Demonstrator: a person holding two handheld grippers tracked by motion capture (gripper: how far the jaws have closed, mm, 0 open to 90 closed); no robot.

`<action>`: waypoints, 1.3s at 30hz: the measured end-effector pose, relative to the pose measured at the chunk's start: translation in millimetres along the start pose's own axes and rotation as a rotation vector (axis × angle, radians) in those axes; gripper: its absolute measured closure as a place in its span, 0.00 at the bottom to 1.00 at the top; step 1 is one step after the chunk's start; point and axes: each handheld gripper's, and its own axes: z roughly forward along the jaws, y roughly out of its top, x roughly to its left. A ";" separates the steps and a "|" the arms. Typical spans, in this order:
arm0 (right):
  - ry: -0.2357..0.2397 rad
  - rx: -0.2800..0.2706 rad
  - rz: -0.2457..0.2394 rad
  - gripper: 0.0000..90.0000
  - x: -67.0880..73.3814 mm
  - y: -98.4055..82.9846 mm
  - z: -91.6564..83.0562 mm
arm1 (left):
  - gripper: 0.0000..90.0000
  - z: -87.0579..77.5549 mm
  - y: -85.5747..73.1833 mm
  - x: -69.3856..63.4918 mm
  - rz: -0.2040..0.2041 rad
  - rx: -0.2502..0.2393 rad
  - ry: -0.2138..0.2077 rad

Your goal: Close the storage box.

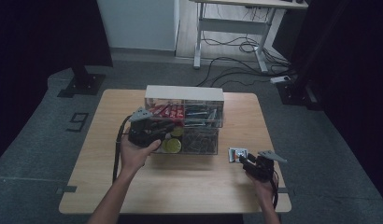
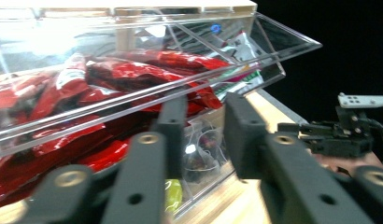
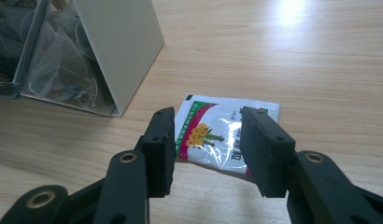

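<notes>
The sachet (image 3: 227, 135) is lying flat on the wooden table (image 1: 180, 186), just off the right-hand end of the clear organiser (image 1: 185, 123) and right ahead of the right gripper (image 3: 207, 149); that's the relation the next move hangs on; the packet is framed between the two black jaws, which are parted about halfway with nothing pinched, the pads standing off the foil as far as can be told. In the right gripper view the sachet's long axis runs across, jaw to jaw and slightly skewed, with its green-and-red printed end toward the left jaw, so a grab would probably be taken over the near edge; its short sides would be the ones squeezed.

The right gripper is clearly the nearer one. The left gripper (image 2: 201, 135) is parked well apart at the organiser's upper tilted bin (image 2: 147, 100), the one stuffed with red packets (image 2: 133, 74); its jaws are partly open with the bin's clear front lip seen in the gap, not gripped as far as can be seen; tea bags (image 2: 201, 154) can be seen in the bin below.
</notes>
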 end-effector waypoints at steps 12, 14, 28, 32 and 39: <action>0.048 -0.018 -0.024 0.56 6.1 0.3 -1.4 | 0.56 -15.6 -21.1 -0.9 0.014 -0.008 -0.005; 0.051 -0.020 -0.031 0.55 7.1 0.3 -1.3 | 0.55 -17.5 -24.7 -1.0 0.017 -0.011 -0.001; 0.110 -0.020 -0.105 0.46 20.8 -2.0 -0.3 | 0.49 -28.1 -80.8 9.9 0.052 0.006 0.069; 0.107 -0.010 -0.129 0.45 24.2 -5.0 -0.1 | 0.48 -24.8 -100.6 21.2 0.019 0.021 0.072; 0.100 -0.001 -0.138 0.44 24.1 -10.3 -4.4 | 0.48 -13.4 -128.6 38.9 -0.002 0.076 0.111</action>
